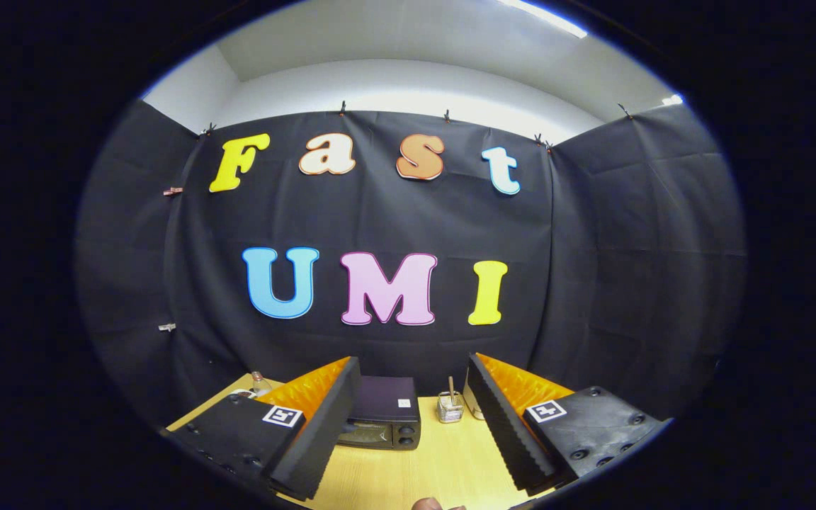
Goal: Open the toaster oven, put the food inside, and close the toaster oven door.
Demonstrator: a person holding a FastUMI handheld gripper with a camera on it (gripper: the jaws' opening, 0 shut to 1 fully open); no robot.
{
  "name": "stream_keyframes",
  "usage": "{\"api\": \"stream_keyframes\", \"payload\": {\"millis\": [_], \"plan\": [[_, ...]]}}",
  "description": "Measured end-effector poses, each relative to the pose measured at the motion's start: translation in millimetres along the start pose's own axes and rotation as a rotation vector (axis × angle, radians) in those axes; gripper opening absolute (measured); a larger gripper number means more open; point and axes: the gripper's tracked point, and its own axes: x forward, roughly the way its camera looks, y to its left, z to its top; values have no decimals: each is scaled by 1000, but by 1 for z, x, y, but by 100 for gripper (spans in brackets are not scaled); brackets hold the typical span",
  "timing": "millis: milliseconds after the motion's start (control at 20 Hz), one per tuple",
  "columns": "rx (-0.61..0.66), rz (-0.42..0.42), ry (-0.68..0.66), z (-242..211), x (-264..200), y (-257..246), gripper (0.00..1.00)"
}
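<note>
A small black toaster oven (384, 421) stands on the wooden table (422, 467) against the black cloth wall, its glass door shut. It lies well beyond my fingers, partly behind the left one. My gripper (415, 464) is open, with its black ridged fingers (319, 439) spread wide and only bare tabletop between them. A small brownish rounded thing (428, 503) peeks up close below the fingers; I cannot tell what it is.
A small wire-mesh holder (450, 407) with a stick in it stands right of the oven, with a pale object just behind the right finger. A clear glass bottle (260, 383) stands at the table's far left, next to a white tag.
</note>
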Motion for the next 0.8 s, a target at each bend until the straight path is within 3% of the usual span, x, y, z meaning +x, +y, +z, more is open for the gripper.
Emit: {"api": "stream_keyframes", "payload": {"millis": [300,800], "plan": [[90,-12,-10,23,-25,-5,99],[92,-25,-45,33,-35,-10,99]]}}
